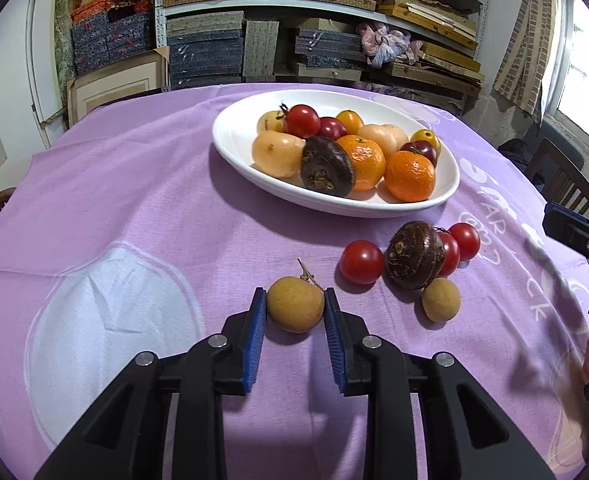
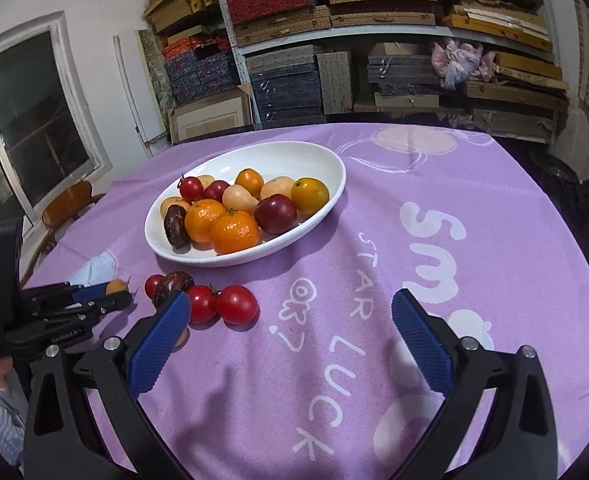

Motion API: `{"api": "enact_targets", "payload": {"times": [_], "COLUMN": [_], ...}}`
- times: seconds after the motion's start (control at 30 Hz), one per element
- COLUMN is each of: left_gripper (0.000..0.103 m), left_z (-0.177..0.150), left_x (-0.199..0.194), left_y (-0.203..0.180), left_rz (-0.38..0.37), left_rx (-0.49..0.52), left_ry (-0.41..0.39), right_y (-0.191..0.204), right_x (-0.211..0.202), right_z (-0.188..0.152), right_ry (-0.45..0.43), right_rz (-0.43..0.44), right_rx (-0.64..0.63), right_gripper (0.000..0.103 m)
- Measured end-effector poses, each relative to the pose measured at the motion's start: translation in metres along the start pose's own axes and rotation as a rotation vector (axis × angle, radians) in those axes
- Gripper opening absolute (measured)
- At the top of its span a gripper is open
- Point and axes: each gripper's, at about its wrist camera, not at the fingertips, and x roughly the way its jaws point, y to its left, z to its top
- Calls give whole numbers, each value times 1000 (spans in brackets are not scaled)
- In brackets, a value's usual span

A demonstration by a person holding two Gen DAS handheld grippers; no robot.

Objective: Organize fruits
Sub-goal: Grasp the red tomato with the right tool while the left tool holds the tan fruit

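A small tan round fruit with a stem (image 1: 295, 310) rests on the purple cloth, and my left gripper (image 1: 294, 298) is shut on it, both blue pads pressed against its sides. The right wrist view shows this same left gripper (image 2: 108, 295) low at the left. Just right of it lie loose red tomatoes (image 1: 361, 261), a dark brown fruit (image 1: 414, 255) and a second tan fruit (image 1: 441, 300). Farther back, the white oval dish (image 1: 234, 136) holds oranges, tomatoes and pale fruits. My right gripper (image 2: 292, 300) hovers open over the cloth, nothing between its fingers, beside the loose tomatoes (image 2: 236, 304).
The purple cloth with white lettering (image 2: 434, 240) covers the round table. Behind the table, shelves (image 1: 314, 20) are stacked with boxes. A wooden chair (image 1: 566, 184) stands at the right edge, another chair (image 2: 66, 204) at the left near a window.
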Motion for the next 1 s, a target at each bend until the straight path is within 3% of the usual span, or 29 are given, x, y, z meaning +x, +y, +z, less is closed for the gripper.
{"api": "enact_targets", "payload": {"times": [0.17, 0.2, 0.27, 0.5, 0.6, 0.83, 0.93, 1.0], "left_gripper": [29, 29, 29, 29, 29, 29, 29, 29], "left_z": [0, -1, -1, -3, -2, -2, -3, -3], "left_x": [-4, -4, -5, -5, -4, -1, 0, 1], "left_y": [9, 11, 11, 9, 9, 9, 8, 9], "left_rz": [5, 2, -3, -23, -29, -40, -45, -47], "left_rx": [-27, -27, -25, -16, -17, -21, -24, -29], "left_ry": [-3, -3, -5, 4, 9, 19, 27, 32], "right_y": [31, 37, 43, 39, 39, 40, 42, 45], "right_x": [11, 15, 24, 51, 61, 71, 77, 79], "right_z": [-9, -11, -12, -8, -6, 1, 2, 2], "right_ry": [33, 44, 71, 135, 169, 179, 211, 221], "right_rz": [-31, -40, -44, -37, -26, 1, 20, 24], "right_rx": [-167, -196, -227, -209, -206, -191, -190, -197], "right_gripper": [97, 93, 73, 62, 51, 47, 34, 31]}}
